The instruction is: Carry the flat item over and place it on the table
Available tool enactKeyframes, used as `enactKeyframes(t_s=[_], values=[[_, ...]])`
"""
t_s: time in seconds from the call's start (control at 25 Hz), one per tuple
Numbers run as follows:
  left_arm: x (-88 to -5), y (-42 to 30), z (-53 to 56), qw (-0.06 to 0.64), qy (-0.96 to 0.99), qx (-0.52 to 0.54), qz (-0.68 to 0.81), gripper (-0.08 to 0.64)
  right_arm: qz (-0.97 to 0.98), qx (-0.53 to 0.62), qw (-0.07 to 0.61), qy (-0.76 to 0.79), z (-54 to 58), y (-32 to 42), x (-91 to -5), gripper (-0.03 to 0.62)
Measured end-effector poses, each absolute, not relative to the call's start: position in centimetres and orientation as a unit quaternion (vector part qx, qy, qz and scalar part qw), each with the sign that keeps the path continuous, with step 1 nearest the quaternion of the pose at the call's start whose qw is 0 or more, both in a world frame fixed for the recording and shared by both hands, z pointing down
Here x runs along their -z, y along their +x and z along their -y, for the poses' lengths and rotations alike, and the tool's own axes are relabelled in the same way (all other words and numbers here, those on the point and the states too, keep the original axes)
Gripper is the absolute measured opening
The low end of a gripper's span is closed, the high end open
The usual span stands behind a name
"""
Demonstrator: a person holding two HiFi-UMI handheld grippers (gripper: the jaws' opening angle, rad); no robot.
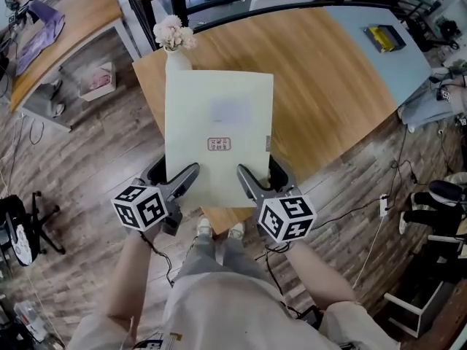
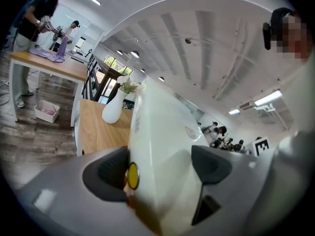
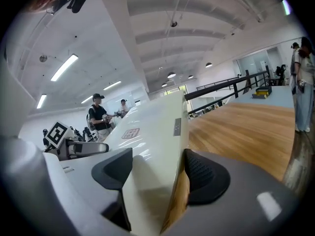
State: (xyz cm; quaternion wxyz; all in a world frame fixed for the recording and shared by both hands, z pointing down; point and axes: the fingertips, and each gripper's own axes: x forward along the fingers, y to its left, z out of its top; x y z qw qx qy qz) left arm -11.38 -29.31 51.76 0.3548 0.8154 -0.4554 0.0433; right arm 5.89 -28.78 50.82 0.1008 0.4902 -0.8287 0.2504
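Observation:
A flat pale cream folder (image 1: pixel 217 133) with a small red stamp is held level above the near edge of the wooden table (image 1: pixel 328 79). My left gripper (image 1: pixel 175 188) is shut on its near left corner, my right gripper (image 1: pixel 257 187) on its near right corner. In the left gripper view the folder (image 2: pixel 162 146) runs between both dark pads. In the right gripper view the folder (image 3: pixel 147 141) is likewise clamped, its edge toward the table (image 3: pixel 241 127).
A white vase with pale flowers (image 1: pixel 175 42) stands on the table just past the folder's far left corner, also seen as vase (image 2: pixel 114 107). Another wooden table (image 1: pixel 66 28) stands at far left, with a person (image 2: pixel 34 28) at it. Cables lie on the floor (image 1: pixel 365 217).

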Motion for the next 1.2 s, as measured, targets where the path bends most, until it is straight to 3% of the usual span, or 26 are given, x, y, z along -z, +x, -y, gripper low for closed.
enactKeyframes(t_s=[1.2], values=[[-70.1,-12.1,28.2,0.485,0.734,-0.082,0.469,0.39,0.788,-0.366,0.223,0.443,29.4,5.3,-68.9,0.33]])
